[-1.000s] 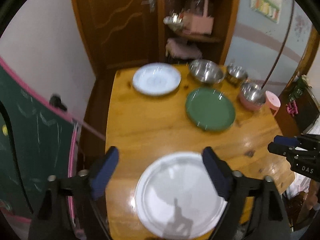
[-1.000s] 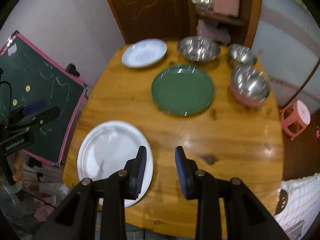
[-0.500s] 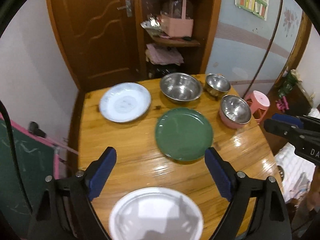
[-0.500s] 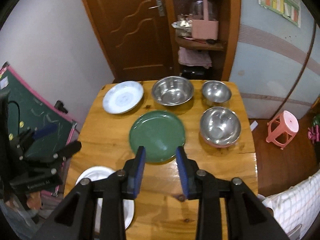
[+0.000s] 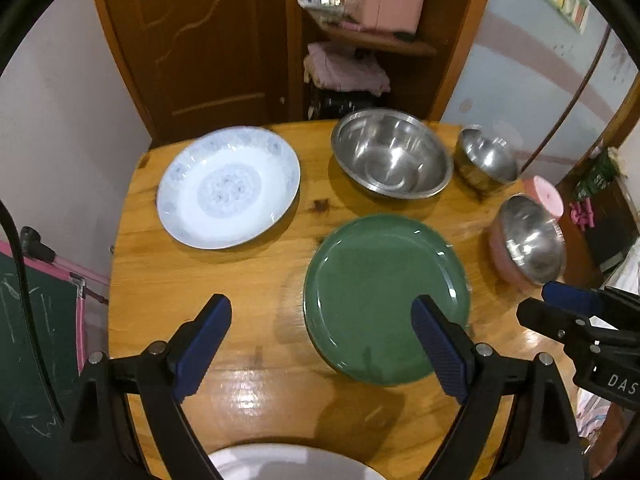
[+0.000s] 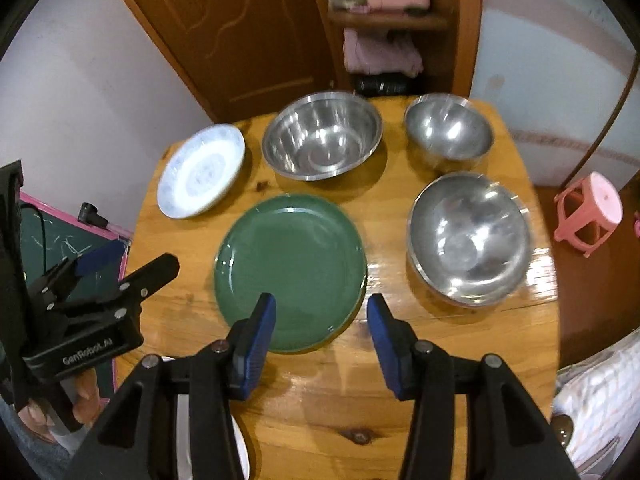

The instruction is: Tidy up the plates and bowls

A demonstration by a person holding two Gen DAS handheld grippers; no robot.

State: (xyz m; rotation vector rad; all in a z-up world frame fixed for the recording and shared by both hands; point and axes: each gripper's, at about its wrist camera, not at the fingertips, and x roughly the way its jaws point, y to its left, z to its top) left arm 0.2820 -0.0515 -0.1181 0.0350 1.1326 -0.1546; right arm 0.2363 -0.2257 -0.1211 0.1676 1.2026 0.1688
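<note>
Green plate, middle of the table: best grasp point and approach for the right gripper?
Take the green plate by its near rim, coming in low from the table's near edge. It lies flat and too wide to straddle, so one finger likely has to slide under the raised lip with the other on top. The right gripper hovers over that edge, jaws opening, nothing between them. The far side is crowded by the large steel bowl.

Bare table [image 5: 188, 280] lies open on the near left, between the patterned plate [image 5: 228, 188] and the white plate [image 5: 288, 462] at the near edge. The green plate [image 6: 290, 268] fills the middle. Along the far edge the big bowl [image 6: 322, 142] and small bowl [image 6: 448, 136] stand close together, with a narrow gap between them. The pink-based bowl [image 6: 468, 236] blocks the right side; a thin strip of wood separates it from the green plate. The near right corner is bare.
</note>
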